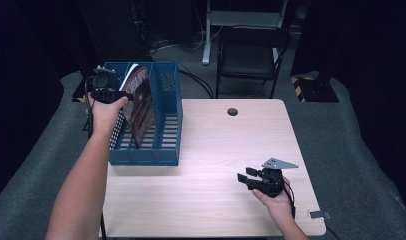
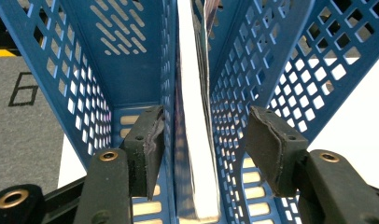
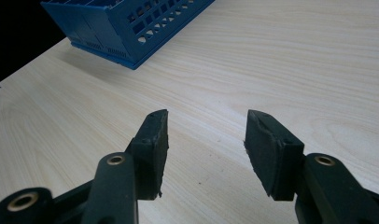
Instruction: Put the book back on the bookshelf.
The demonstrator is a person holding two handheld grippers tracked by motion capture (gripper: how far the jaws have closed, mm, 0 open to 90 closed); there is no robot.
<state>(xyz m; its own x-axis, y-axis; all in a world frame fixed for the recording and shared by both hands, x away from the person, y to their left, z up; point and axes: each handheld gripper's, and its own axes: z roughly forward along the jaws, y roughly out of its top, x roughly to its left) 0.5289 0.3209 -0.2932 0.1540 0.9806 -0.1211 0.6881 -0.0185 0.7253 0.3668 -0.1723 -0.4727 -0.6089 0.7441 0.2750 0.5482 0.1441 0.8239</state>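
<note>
One magazine (image 1: 140,102) stands in the middle slot of the blue rack (image 1: 168,150), at the left back part of the worktop (image 1: 231,150), and leans a little. The left tongs (image 2: 204,135) are over the rack, half open; the magazine's edge is between the pads but they do not press on it. So I judge the placing is done and the release is nearly complete. What is left is only to pull the left hand (image 1: 107,112) away. The right tongs (image 3: 206,140) are open and hold nothing, low over the bare worktop near the front right corner.
</note>
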